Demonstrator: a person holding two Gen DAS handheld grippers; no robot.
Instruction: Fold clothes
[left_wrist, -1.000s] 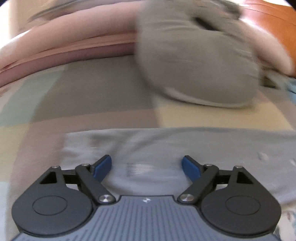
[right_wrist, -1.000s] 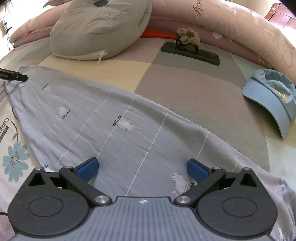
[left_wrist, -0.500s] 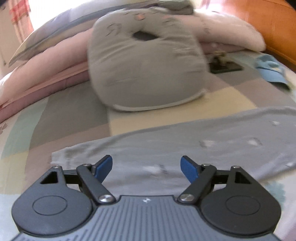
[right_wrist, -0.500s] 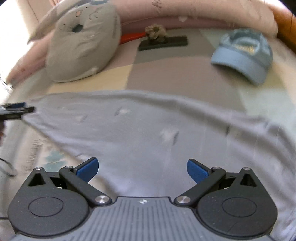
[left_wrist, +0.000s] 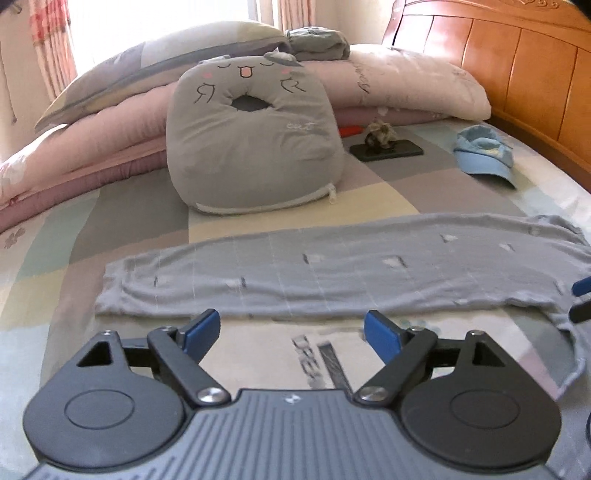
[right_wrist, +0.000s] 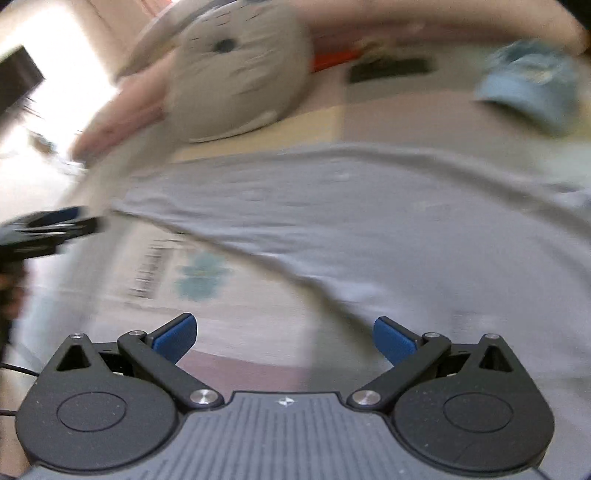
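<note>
**Grey garment lies crosswise ahead of two empty claws**

A long pale-grey knit garment with thin white lines and small printed patches (left_wrist: 332, 273) lies flattened on the patchwork bedspread (left_wrist: 229, 221), and its long axis runs left to right across the middle of the left wrist view. It looks narrowed into a band, with a doubled lower edge and a loose flap trailing toward the lower right of the frame. Whether that band is a fold already laid or only how the cloth was spread, the pictures do not settle.

The left claw (left_wrist: 291, 330) stands wide and holds nothing; its blue pads sit just short of the garment's near edge, closer to the band's left end. The right claw (right_wrist: 282, 334) is also wide and empty. Its view is blurred, yet the grey cloth (right_wrist: 351, 221) fills the centre and right of the frame, with its hem sloping down toward the right pad.

So the cloth lies straight ahead of both claws, crosswise to their fingers. The left claw is nearer the left end and the right claw the right end, so a lengthwise fold would, in my judgement, suit one claw at each end.

A grey cat-face cushion (left_wrist: 251, 140), a light-blue cap (left_wrist: 484, 155) and a dark flat stand (left_wrist: 386, 149) sit beyond it, well apart
</note>
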